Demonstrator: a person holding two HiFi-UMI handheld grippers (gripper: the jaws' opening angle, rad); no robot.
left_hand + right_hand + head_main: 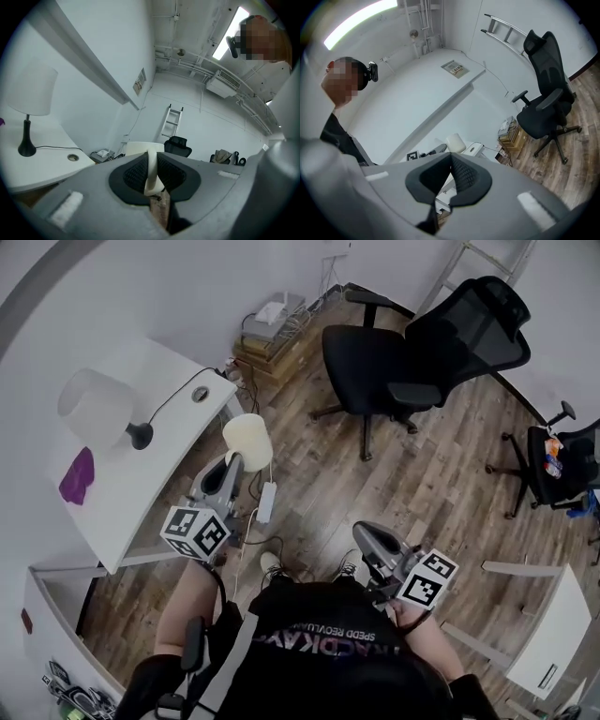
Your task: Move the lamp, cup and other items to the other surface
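Observation:
My left gripper [232, 461] is shut on the handle of a cream cup [248, 440] and holds it in the air, just off the corner of the white table [159, 479]. In the left gripper view the cup's handle [151, 172] is pinched between the pads, with the cup's body [137, 148] beyond them. A white-shaded lamp [97, 407] with a black base stands on that table, and a purple item [77, 475] lies near it. My right gripper [362, 530] hangs over the floor, shut, with nothing in it. The right gripper view shows the cup [455, 142] far ahead.
A black office chair [412, 352] stands ahead, with a second chair [562, 460] at the right. Another white table [553, 624] is at the lower right. Boxes with a device on top [272, 334] sit by the wall. A power strip [266, 502] and cables lie on the wooden floor.

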